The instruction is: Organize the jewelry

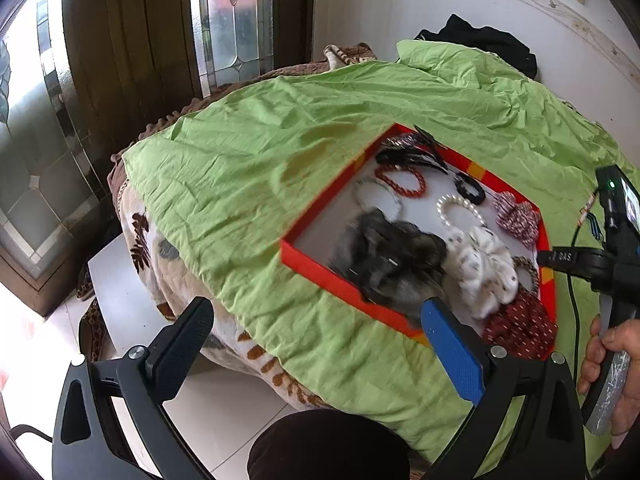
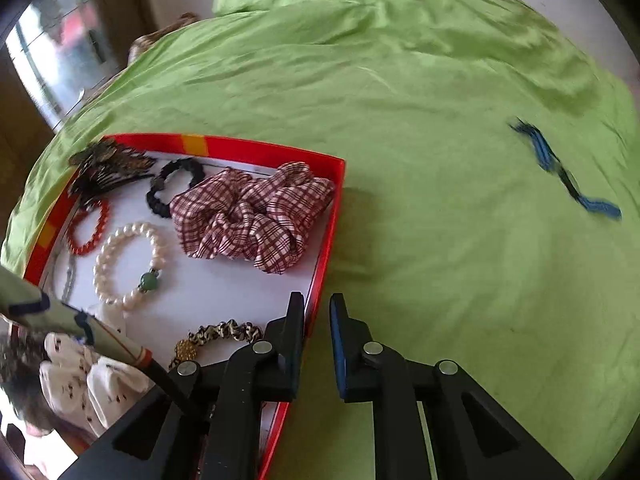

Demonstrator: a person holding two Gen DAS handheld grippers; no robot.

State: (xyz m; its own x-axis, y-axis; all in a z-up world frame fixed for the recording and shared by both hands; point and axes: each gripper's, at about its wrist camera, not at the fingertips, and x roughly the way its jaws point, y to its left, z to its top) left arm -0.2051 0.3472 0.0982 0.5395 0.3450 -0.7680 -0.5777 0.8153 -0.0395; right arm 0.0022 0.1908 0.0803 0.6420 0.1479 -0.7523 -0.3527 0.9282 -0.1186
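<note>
A red tray (image 1: 316, 276) lies on the green sheet and holds hair ties and bracelets. In the right wrist view I see a plaid scrunchie (image 2: 248, 216), a pearl bracelet (image 2: 124, 264), a red bead bracelet (image 2: 86, 228), a black hair tie (image 2: 176, 184) and a leopard-print tie (image 2: 220, 332). My right gripper (image 2: 316, 312) is shut on the tray's right wall (image 2: 332, 216), one finger inside and one outside. My left gripper (image 1: 320, 320) stands wide open over the sheet at the tray's near corner, with nothing between its fingers. A blurred dark fluffy scrunchie (image 1: 384, 256) lies beside a white one (image 1: 484, 268).
A blue and black woven band (image 2: 560, 168) lies alone on the green sheet (image 2: 440, 80) to the right of the tray. The bed's edge drops to a white tiled floor (image 1: 224, 420) on the left. Black clothing (image 1: 488, 40) lies by the far wall. A hand (image 1: 612, 360) holds the right gripper's handle.
</note>
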